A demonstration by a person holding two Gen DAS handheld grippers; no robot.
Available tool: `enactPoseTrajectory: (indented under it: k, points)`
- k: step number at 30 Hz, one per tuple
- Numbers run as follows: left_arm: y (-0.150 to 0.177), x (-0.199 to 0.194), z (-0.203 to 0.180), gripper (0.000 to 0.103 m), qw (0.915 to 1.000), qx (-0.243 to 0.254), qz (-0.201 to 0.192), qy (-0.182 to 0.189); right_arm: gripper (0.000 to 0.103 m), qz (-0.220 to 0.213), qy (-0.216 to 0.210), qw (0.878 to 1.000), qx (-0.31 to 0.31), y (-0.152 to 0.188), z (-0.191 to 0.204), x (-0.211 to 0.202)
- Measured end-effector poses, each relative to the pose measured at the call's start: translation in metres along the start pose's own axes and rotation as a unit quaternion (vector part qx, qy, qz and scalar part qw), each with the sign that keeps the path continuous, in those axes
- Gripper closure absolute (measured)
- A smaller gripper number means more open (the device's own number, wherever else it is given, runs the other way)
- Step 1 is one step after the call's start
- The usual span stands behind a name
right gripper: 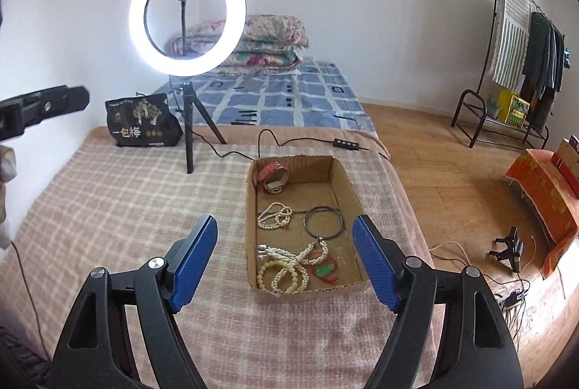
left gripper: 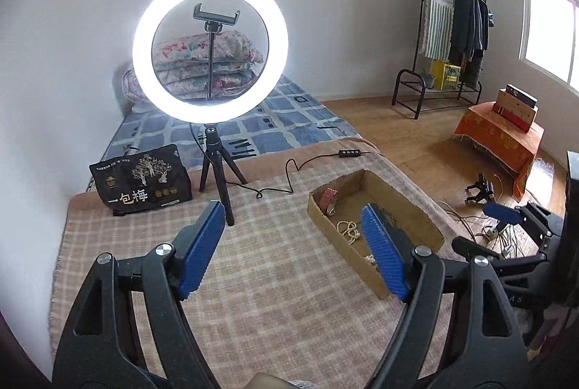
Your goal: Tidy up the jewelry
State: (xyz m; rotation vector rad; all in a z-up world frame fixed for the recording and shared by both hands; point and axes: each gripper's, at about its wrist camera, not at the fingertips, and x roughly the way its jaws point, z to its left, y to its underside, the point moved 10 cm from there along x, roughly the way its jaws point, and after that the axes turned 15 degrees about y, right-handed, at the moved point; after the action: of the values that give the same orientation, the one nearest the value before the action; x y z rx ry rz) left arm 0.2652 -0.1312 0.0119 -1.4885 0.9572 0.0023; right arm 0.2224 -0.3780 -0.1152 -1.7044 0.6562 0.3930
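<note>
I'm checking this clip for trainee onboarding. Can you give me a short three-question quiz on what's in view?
1. True or false: the left gripper holds a necklace.
2. Where does the pink watch lie in the cardboard box: A near end, B far end?
3. What colour is the pendant?

Key: 1 false, both it and the right gripper are open and empty; 2 B; 3 green.

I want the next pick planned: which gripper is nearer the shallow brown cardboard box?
Right. The right gripper hovers at the cardboard box; the left gripper hangs left of it.
</note>
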Motion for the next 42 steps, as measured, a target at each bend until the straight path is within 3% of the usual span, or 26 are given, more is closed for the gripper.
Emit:
enactPoseTrajectory:
  k: [12,16,20,23,42]
  points:
    - [0.058,-0.033,-0.030,0.023,0.9992,0.037,0.014,0.001,0.024,-0.036,0.009,0.999,-0.014,0.008,0.023,-0.027]
    - [0.061,-0.038,-0.034,0.022,0.9991,0.041,0.008,-0.004,0.024,-0.044,0.011,0.999,-0.011,0.009,0.022,-0.034]
    - [0.057,-0.049,-0.032,0.002,0.9994,0.030,-0.014,-0.002,0.024,-0.050,0.014,0.999,0.001,0.009,0.018,-0.039]
    - [0.054,-0.058,-0.031,0.002,0.9990,0.033,-0.030,-0.009,0.023,-0.049,0.016,0.999,0.010,0.011,0.015,-0.039]
    - [0.082,-0.041,-0.037,0.000,0.9989,0.041,0.017,-0.016,0.022,-0.035,0.040,0.999,0.010,0.026,0.004,-0.029]
